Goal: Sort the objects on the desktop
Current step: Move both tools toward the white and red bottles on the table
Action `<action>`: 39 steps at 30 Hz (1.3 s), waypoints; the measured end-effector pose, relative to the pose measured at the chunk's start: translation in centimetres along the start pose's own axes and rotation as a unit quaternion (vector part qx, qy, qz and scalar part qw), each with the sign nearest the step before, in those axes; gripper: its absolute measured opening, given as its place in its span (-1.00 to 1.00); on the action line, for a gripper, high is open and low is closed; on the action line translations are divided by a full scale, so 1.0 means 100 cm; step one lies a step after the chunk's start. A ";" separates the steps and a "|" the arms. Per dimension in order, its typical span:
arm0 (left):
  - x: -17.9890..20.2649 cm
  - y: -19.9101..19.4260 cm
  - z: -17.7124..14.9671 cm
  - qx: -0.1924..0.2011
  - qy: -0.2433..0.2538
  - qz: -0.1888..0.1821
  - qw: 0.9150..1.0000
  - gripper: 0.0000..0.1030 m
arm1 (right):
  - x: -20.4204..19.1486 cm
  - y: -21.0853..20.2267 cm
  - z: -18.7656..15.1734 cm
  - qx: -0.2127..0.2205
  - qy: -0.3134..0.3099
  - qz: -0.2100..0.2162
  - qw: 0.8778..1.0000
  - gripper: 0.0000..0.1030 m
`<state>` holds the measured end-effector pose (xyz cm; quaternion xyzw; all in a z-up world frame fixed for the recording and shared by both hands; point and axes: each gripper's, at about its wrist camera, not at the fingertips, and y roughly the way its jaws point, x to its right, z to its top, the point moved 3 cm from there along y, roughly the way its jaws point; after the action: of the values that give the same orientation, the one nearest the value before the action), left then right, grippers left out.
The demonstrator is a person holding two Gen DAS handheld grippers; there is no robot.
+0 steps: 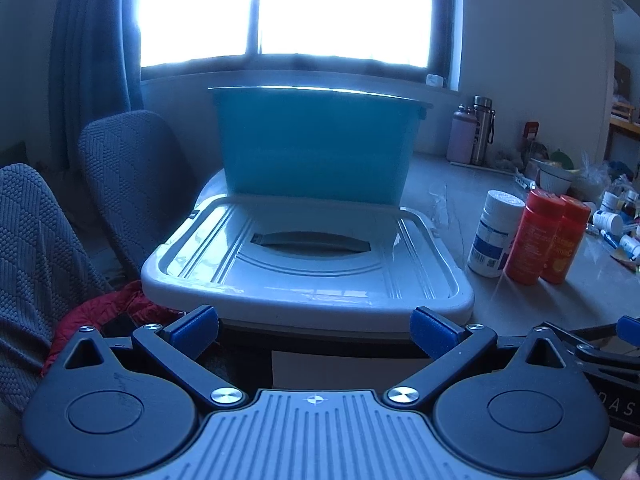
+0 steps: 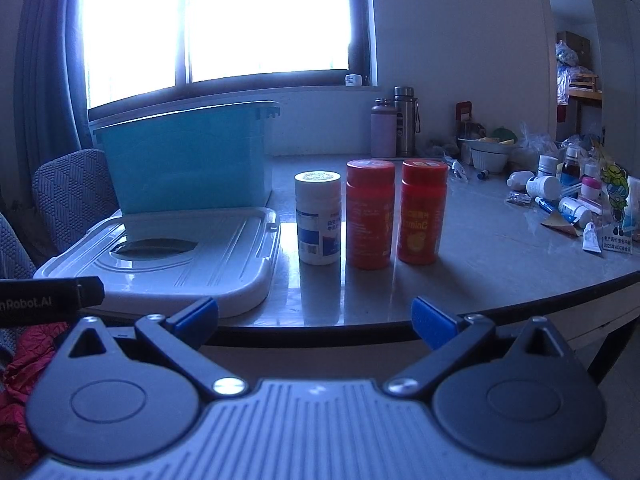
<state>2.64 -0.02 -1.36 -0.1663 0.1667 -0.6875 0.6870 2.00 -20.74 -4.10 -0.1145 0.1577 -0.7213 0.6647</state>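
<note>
A white pill bottle (image 2: 318,218) and two orange vitamin bottles (image 2: 369,214) (image 2: 422,211) stand upright in a row near the table's front edge; they also show in the left wrist view (image 1: 495,233) (image 1: 534,236) (image 1: 567,233). A teal storage bin (image 1: 316,144) stands at the back left, with its white lid (image 1: 304,256) lying flat in front of it. My left gripper (image 1: 314,330) is open and empty, in front of the lid. My right gripper (image 2: 316,320) is open and empty, just off the table edge in front of the bottles.
Several small bottles, tubes and packets lie cluttered at the table's right (image 2: 568,196). Two flasks (image 2: 394,126) stand by the back wall. Grey chairs (image 1: 132,176) and a red cloth (image 1: 100,316) are to the left of the table.
</note>
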 end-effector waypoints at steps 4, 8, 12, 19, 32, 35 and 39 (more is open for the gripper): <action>0.002 -0.005 -0.001 0.004 0.001 -0.001 1.000 1.00 | 0.002 -0.001 -0.001 0.001 0.001 0.000 1.000 1.00; 0.005 -0.010 -0.002 0.008 0.002 -0.002 1.000 0.97 | 0.003 -0.003 -0.002 0.002 0.001 0.000 1.000 1.00; 0.007 -0.014 -0.003 0.012 0.003 -0.003 1.000 0.97 | 0.005 -0.007 -0.006 0.003 -0.002 0.003 1.000 1.00; 0.009 -0.023 -0.008 0.012 -0.002 -0.002 1.000 0.97 | 0.007 -0.013 -0.008 0.005 -0.010 0.008 1.000 1.00; 0.025 -0.034 -0.003 0.013 0.008 0.009 1.000 0.97 | 0.025 -0.031 -0.003 0.002 -0.015 0.000 1.000 1.00; 0.029 -0.035 -0.003 0.008 0.003 0.008 1.000 0.97 | 0.031 -0.037 -0.005 0.000 -0.013 -0.007 1.000 1.00; 0.032 -0.033 -0.001 0.005 -0.018 -0.001 1.000 0.97 | 0.040 -0.038 -0.004 0.002 -0.012 -0.015 1.000 1.00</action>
<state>-0.38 -3.24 0.02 -0.1756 0.1509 -0.6855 0.6902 -2.03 -24.48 -3.18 -0.1238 0.1465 -0.7303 0.6556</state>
